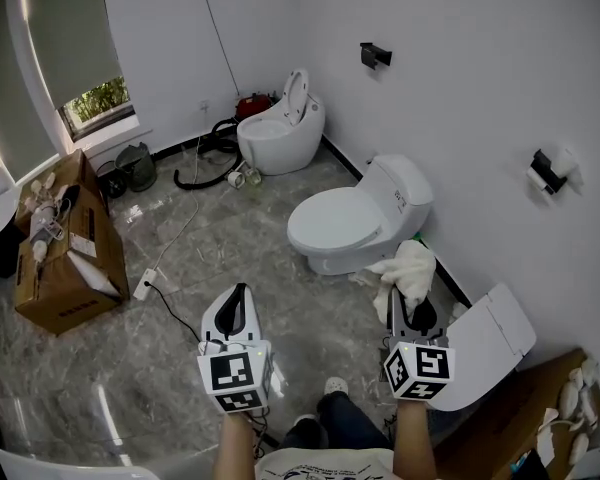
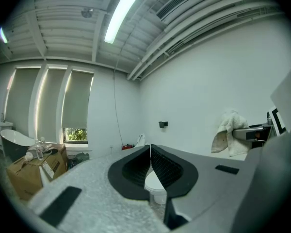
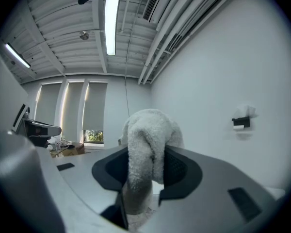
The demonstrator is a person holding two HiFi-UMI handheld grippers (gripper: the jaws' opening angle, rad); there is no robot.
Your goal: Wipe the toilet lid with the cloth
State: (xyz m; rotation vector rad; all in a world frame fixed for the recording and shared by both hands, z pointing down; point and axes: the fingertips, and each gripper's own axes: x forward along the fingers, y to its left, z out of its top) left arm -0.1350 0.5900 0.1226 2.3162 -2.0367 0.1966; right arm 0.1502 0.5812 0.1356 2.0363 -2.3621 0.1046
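Terry cloth (image 3: pixel 148 130), pinched by a thick fold in the right gripper's (image 3: pixel 145 168) fingers — soft, light, a sound hold I'd judge — drapes above the floor (image 1: pixel 230 238), apart from the toilet lid (image 1: pixel 332 220) ahead; the left gripper's (image 2: pixel 150 166) fingers are pressed together, empty.

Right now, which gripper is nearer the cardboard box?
Left. The left gripper is to the right of the box; the right gripper, holding the cloth, is farther right again.
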